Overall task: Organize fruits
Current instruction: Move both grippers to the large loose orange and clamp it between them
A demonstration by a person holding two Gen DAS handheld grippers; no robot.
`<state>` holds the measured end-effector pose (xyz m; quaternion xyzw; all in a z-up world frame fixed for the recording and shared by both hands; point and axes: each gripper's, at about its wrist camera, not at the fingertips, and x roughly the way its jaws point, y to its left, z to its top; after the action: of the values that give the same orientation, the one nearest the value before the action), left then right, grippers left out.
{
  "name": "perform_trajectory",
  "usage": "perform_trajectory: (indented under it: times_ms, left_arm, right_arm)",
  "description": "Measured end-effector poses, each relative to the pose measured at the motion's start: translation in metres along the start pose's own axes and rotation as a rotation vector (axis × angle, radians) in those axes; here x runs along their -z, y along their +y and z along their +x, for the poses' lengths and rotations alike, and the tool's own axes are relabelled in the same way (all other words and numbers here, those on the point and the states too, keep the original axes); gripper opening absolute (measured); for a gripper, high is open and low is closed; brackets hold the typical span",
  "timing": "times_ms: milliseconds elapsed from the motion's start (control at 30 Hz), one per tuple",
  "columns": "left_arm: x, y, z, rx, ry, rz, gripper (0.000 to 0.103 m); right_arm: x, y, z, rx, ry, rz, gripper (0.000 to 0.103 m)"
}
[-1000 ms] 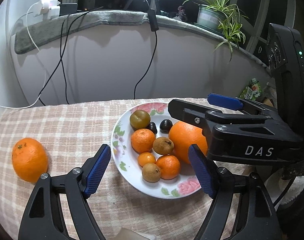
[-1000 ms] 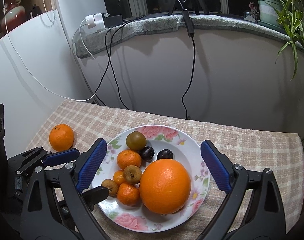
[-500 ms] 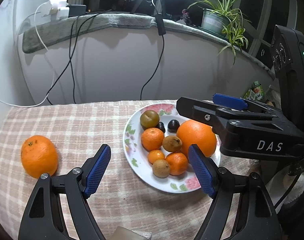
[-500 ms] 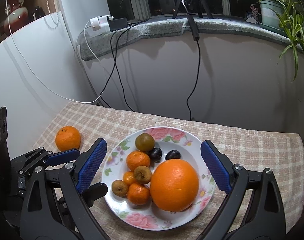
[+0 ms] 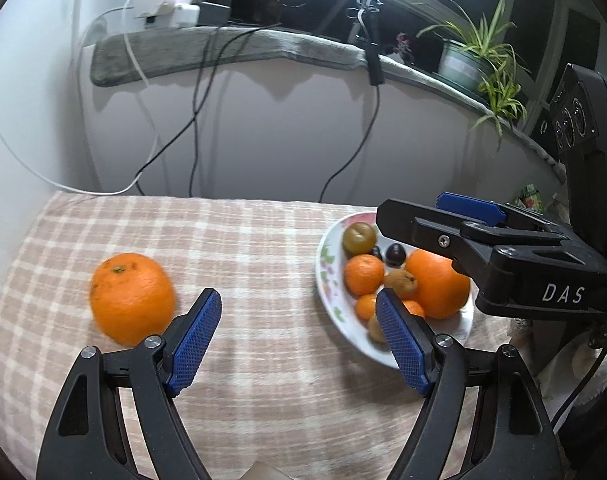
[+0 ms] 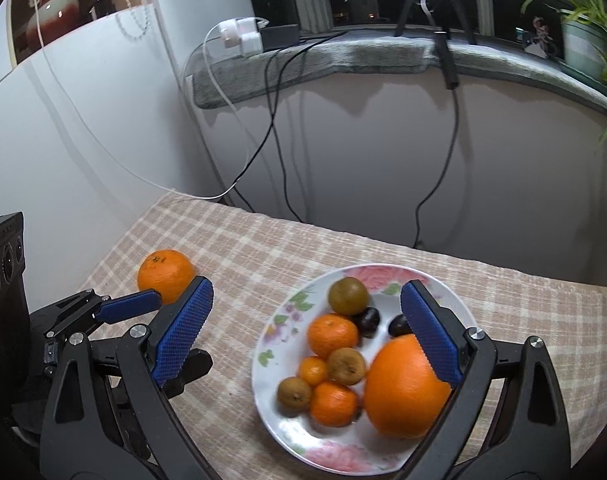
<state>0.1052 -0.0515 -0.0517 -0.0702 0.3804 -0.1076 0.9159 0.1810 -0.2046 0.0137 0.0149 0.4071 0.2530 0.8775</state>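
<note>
A loose orange [image 5: 131, 296] lies on the checked cloth, just left of my left gripper [image 5: 295, 308], which is open with only cloth between its fingers. In the right wrist view the same orange [image 6: 165, 274] sits at the far left of the table. The flowered plate [image 6: 263, 380] holds a large orange [image 6: 403, 388], three small mandarins, brownish round fruits and two dark plums. My right gripper [image 6: 305, 292] hangs open over the plate's left side, empty, its right finger in front of the large orange. The plate [image 5: 323, 264] lies right of my left gripper.
A white wall rises close behind the table, with black and white cables [image 5: 199, 120] hanging from a grey padded sill [image 5: 263, 52]. Chargers [image 5: 163, 4] and a potted plant [image 5: 471, 60] stand on the sill. The table's left edge is near the loose orange.
Both grippers have swung left. The loose orange now sits close beside my left gripper's left finger, and the plate has slid to the right in both views. Both stay open.
</note>
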Motion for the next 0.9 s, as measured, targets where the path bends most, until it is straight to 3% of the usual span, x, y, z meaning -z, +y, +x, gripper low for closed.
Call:
perform_trajectory:
  times_ms: [367, 600, 900]
  left_arm:
    - [0.009, 0.051, -0.007, -0.035, -0.01, -0.102, 0.08]
    - [0.016, 0.093, -0.009, -0.026, -0.017, -0.233, 0.08]
    - [0.025, 0.116, -0.002, -0.013, 0.005, -0.294, 0.08]
  right_arm:
    - [-0.01, 0.031, 0.022, -0.063, 0.049, -0.04, 0.097]
    - [-0.015, 0.048, 0.046, -0.139, 0.111, -0.038, 0.097]
    - [-0.016, 0.075, 0.081, -0.218, 0.215, -0.035, 0.097]
